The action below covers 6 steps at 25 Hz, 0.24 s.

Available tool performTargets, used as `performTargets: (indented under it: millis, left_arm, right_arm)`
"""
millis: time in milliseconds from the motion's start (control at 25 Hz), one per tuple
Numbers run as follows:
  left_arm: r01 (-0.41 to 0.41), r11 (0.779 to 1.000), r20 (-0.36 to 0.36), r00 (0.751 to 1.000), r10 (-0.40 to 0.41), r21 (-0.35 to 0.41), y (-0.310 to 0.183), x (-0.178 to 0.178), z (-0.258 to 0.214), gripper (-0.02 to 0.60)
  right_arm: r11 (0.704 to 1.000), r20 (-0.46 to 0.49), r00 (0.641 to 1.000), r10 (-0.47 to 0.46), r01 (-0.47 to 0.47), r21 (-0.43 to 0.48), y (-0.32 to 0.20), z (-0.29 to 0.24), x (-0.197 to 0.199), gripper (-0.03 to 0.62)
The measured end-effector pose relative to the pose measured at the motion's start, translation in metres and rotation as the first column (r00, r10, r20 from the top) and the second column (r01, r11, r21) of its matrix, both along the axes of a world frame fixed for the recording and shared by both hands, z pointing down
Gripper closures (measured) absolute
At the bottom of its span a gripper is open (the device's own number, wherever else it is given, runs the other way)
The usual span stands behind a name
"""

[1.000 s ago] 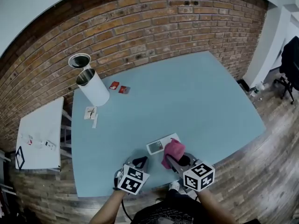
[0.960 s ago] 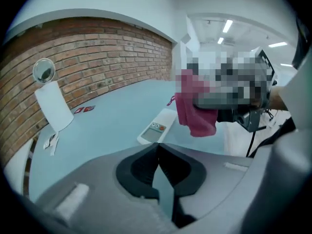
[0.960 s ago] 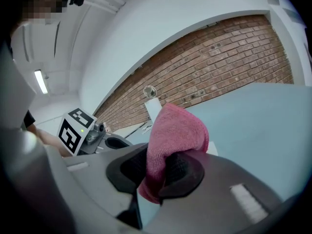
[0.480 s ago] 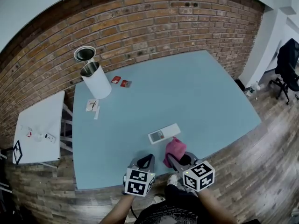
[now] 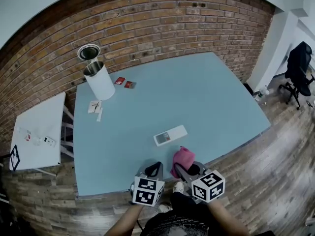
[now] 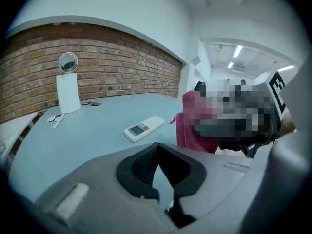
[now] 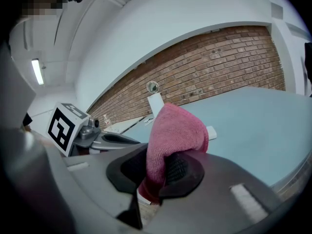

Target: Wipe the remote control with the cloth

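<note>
A white remote control (image 5: 170, 134) (image 6: 144, 128) lies flat on the blue table (image 5: 197, 102), its small screen end toward the left. My right gripper (image 5: 183, 167) (image 7: 158, 172) is shut on a pink cloth (image 5: 182, 160) (image 7: 170, 140), which bunches up over its jaws near the table's front edge, a short way back from the remote. My left gripper (image 5: 154, 170) (image 6: 157, 167) is shut with nothing between its jaws, beside the right one at the front edge. The cloth (image 6: 192, 126) hangs to the right in the left gripper view.
A white cylinder (image 5: 100, 82) with a round mirror on top stands at the table's back left. Two small red packets (image 5: 124, 82) and some paper slips (image 5: 95, 107) lie near it. A white side table (image 5: 37, 136) sits left, a brick wall behind, an office chair (image 5: 297, 65) far right.
Both grippers have drawn back from the remote toward the table's front edge, the pink cloth going with the right one. The cloth no longer touches the remote, which stays in place.
</note>
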<state>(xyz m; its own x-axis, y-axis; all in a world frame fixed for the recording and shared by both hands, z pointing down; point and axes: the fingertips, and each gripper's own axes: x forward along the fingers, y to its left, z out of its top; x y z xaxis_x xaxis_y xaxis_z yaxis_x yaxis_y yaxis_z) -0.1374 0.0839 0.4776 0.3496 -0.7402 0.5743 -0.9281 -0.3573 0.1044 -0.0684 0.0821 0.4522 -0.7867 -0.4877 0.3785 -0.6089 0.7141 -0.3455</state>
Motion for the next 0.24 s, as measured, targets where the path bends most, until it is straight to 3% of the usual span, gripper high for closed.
performTargets:
  millis: [240]
  left_arm:
    - [-0.013, 1.0, 0.004, 1.0, 0.013, -0.005, 0.0085, 0.0024, 0.0009, 0.583]
  right_arm:
    - [1.0, 0.002, 1.0, 0.007, -0.007, 0.002, 0.0066, -0.0016, 0.0002, 0.533]
